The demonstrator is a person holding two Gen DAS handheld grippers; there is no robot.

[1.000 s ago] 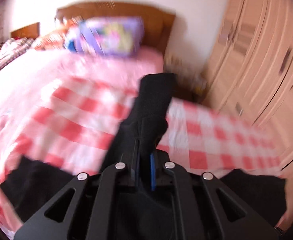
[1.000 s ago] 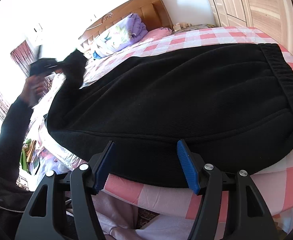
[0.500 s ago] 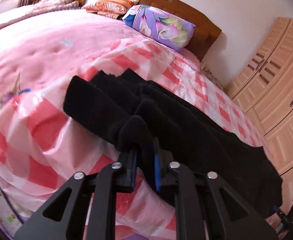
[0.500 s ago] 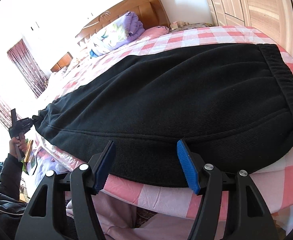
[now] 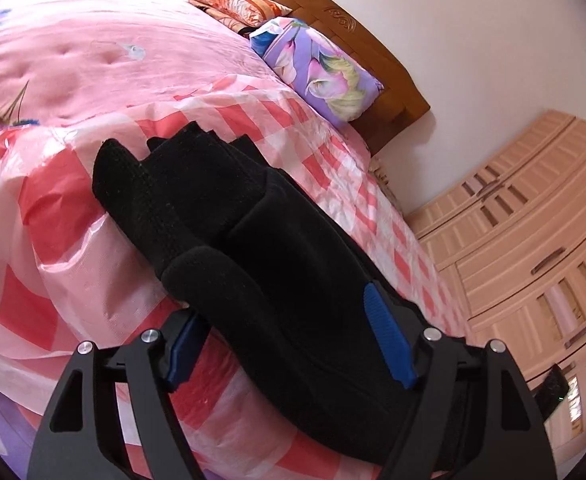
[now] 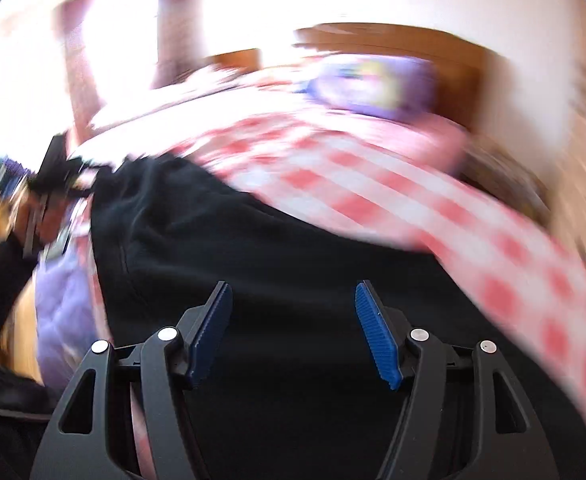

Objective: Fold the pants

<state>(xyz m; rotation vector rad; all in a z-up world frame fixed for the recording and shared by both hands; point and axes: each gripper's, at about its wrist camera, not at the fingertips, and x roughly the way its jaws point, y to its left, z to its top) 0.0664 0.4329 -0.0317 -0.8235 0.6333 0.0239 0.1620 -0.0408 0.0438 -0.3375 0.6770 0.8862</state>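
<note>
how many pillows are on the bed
2: a purple floral pillow against the headboard, and an orange pillow beyond it. Others may be hidden out of frame.

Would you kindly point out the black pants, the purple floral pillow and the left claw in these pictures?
black pants [image 5: 293, 248]: left wrist view, on the thick fabric of the bunched leg.
purple floral pillow [image 5: 317, 68]: left wrist view, on its printed face.
left claw [image 5: 289, 344]: left wrist view, midway between its blue-padded fingertips.

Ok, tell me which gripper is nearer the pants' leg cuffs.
Left. The left gripper sits open around the pants just behind the cuffs; the right gripper hangs open farther up the pants.
</note>
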